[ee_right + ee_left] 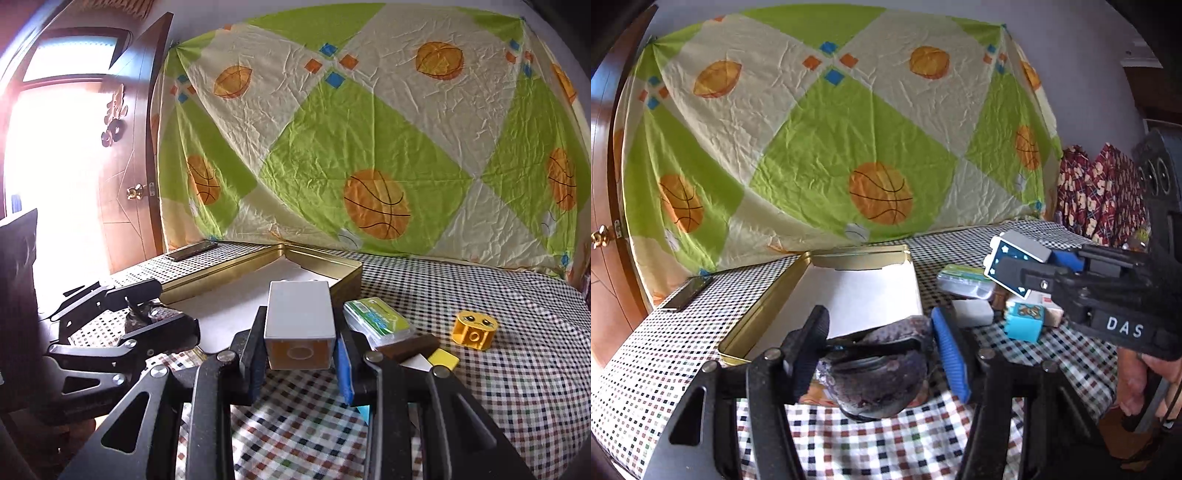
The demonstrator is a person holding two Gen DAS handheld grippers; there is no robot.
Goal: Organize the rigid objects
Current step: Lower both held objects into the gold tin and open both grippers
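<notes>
Our right gripper (301,363) clamps the block (300,314) btwn both pads. Left gripper (879,350) half-closed on the pot (877,376), tin (768,291) at 12.

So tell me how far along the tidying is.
Barely begun: the gold tin shows only its white liner. In hand: the right gripper clamps a grey block, and the left gripper grips a dark purple object. Left on the table: green case, yellow block, blue block and smaller pieces.
</notes>
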